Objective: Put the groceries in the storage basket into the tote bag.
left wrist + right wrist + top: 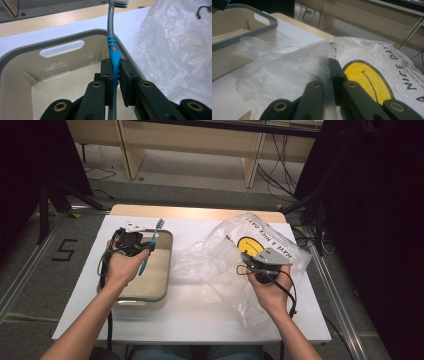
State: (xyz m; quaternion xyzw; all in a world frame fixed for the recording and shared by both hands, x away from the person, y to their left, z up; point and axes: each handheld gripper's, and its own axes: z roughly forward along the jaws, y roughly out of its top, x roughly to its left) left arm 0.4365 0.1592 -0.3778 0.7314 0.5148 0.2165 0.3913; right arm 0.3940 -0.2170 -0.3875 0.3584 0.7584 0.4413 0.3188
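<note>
- The left gripper (135, 242) is over the beige bin (162, 292) with the grey rim, which sits on the left half of the white table (200, 320). In the left gripper view its jaws are closed tight on the blue grip of a toothbrush (114, 58).
- The toothbrush stands nearly upright in those jaws, grey neck and bristle head (159, 223) pointing toward the far rim of the bin, the lower handle end hanging above the bin's floor.
- From what the high view and the left gripper view show of the bin's inside, I can see bare floor and a slot handle (62, 48) cut in the far wall.
- The right gripper (260, 265) is on the right half of the table, jaws pressed together with a fold of the clear plastic bag (294, 67) pinched between them.
- That bag, printed with a yellow smiley face (367, 80), lies crumpled on the table just beside the bin; whether it holds anything I cannot tell.
</note>
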